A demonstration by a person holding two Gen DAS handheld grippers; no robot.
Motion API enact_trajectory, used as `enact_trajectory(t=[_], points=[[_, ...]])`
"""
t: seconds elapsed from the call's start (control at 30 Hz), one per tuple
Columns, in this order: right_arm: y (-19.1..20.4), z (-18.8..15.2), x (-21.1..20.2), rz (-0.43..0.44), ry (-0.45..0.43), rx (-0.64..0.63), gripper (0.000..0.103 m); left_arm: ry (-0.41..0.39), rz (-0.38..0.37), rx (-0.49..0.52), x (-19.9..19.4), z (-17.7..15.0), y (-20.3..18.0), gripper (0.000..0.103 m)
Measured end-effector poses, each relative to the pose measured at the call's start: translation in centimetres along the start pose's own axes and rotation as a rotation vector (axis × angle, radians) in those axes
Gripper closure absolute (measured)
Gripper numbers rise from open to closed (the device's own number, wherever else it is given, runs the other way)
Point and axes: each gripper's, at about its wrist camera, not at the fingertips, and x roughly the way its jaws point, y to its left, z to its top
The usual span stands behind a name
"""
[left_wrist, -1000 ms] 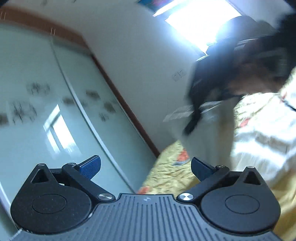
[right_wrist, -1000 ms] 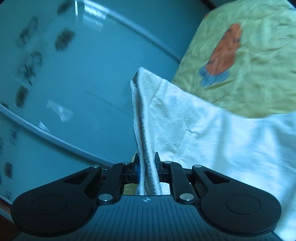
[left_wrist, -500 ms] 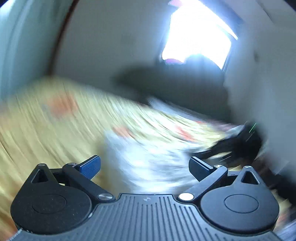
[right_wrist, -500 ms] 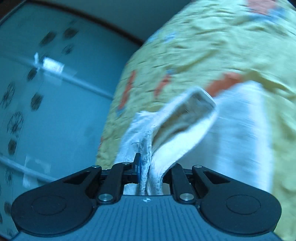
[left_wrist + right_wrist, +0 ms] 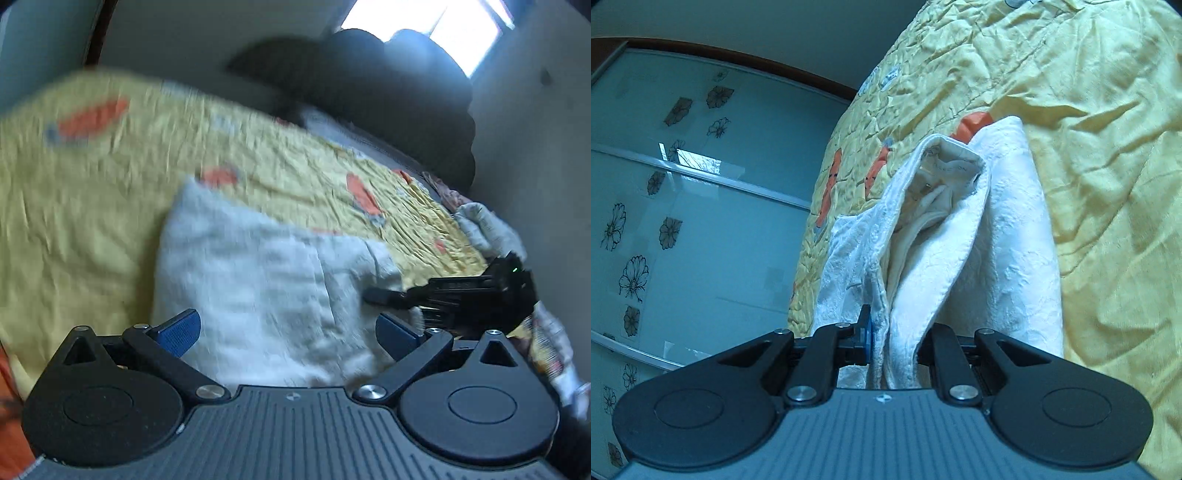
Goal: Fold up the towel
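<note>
A white textured towel [image 5: 266, 291] lies on a yellow bedspread [image 5: 92, 206]. My left gripper [image 5: 288, 330] hovers just above the towel's near part, open, with nothing between its blue pads. In the same view my right gripper [image 5: 373, 295] reaches in from the right onto the towel's right edge. In the right wrist view the right gripper [image 5: 894, 345] is shut on a bunched, doubled edge of the towel [image 5: 1008, 251], which drapes away from the jaws onto the bedspread [image 5: 1108, 155].
A dark headboard [image 5: 399, 96] stands at the far end of the bed under a bright window [image 5: 424, 26]. A glass wardrobe door with flower prints [image 5: 683, 206] runs along the bed's left side. A crumpled cloth [image 5: 487, 229] lies at the bed's right edge.
The left gripper swung from facing the wall and the person down to over the towel on the bed. The right gripper brought the held towel edge down to the bedspread.
</note>
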Motion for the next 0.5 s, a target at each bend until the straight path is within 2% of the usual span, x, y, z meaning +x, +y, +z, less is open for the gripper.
enact_trajectory(t=[0.13,0.23,0.3,0.4,0.5], points=[[1.2,0.4,-1.8,0.011,-0.044,-0.047,0.092,0.017,0.110,0.046,1.6,0.2,-0.5,0.001],[0.7,0.8,-2.7,-0.031,-0.056,-0.053,0.092,0.007,0.116,0.045,1.5,-0.2,0.0,0.001],[-0.8,0.7,-2.2,-0.070,-0.030,-0.019,0.091,0.015,0.120,0.043,2.4,-0.4,0.2,0.001],[-3.3,0.5,-1.9,-0.067,-0.020,0.078,0.087,0.053,0.138,0.051,4.0,-0.8,0.3,0.001],[-3.9,0.1,-3.2,-0.035,-0.067,0.129,0.084,0.107,0.109,0.064,5.5,-1.5,0.7,0.001]])
